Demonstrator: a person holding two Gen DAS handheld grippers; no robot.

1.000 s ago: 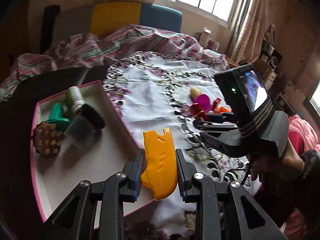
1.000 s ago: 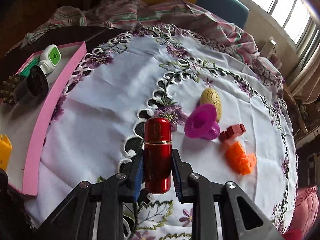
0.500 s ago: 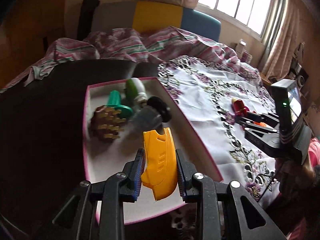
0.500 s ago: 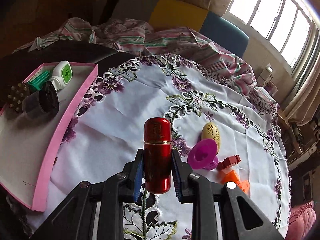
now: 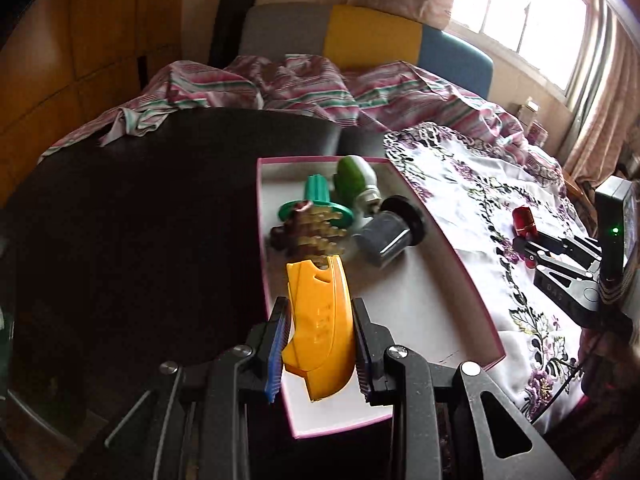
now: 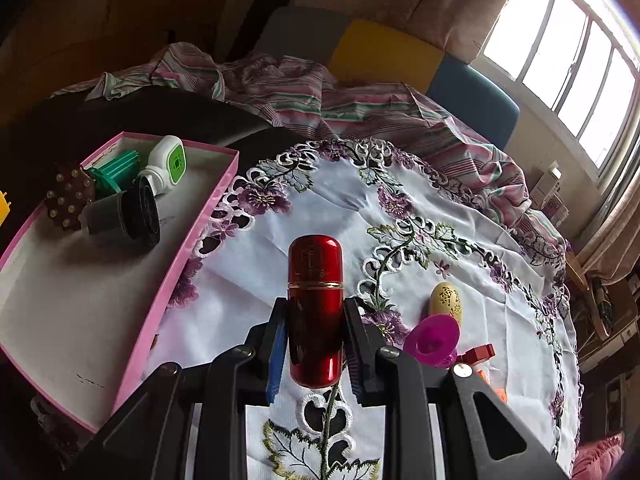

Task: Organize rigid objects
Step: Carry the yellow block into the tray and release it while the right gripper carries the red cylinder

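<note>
My left gripper (image 5: 320,344) is shut on a yellow plastic piece (image 5: 318,320) and hangs over the near end of the pink-rimmed tray (image 5: 464,264). Inside the tray lie a brown studded piece (image 5: 308,236), a green reel (image 5: 316,200), a white-and-green device (image 5: 354,178) and a grey-black cylinder (image 5: 388,236). My right gripper (image 6: 316,344) is shut on a red capsule-shaped case (image 6: 316,304), held above the embroidered tablecloth (image 6: 248,280) to the right of the tray (image 6: 176,276). On the cloth lie a yellow egg-shaped piece (image 6: 446,300), a magenta funnel (image 6: 432,338) and red-orange blocks (image 6: 478,354).
The tray sits on a dark tabletop (image 5: 140,208) at the cloth's left edge. A striped blanket (image 6: 320,100) and a grey, yellow and blue backrest (image 5: 360,36) lie beyond the table. A window (image 6: 568,56) is at the far right.
The left gripper has swung left with the yellow piece, from the cloth's edge to over the tray. The right gripper has lifted the red case and drifted toward the tray.
</note>
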